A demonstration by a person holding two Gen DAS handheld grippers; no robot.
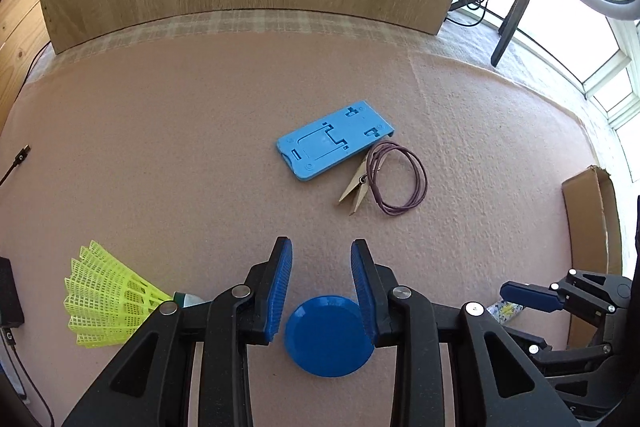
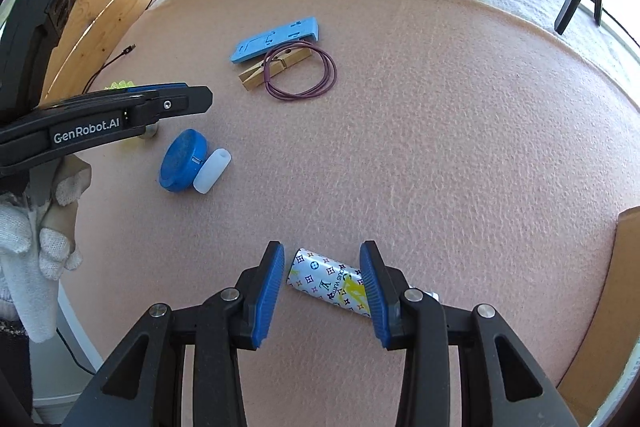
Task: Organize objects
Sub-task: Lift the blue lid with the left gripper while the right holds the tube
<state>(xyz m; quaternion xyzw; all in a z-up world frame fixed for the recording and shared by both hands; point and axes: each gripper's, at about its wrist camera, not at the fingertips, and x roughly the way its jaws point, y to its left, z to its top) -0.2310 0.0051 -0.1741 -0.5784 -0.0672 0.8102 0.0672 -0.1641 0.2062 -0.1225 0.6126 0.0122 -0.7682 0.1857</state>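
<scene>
The left gripper (image 1: 321,289) hangs over the pink bench (image 1: 160,147) with jaws released, a round blue case (image 1: 328,337) lying between them at 6 o'clock. The right gripper's (image 2: 322,287) jaws, also spread, straddle a patterned lighter (image 2: 330,283) (monogram print). A light-blue phone stand (image 1: 334,141), clothespin (image 1: 356,183) and purple cord loop (image 1: 400,179) lie together toward 12 o'clock.

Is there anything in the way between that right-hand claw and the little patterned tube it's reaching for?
Nothing visible blocks it. The right gripper is open, and the patterned tube lies on the pink mat already between its two fingers, slanted across the gap. The blue disc and white cap sit well off to the left.
</scene>
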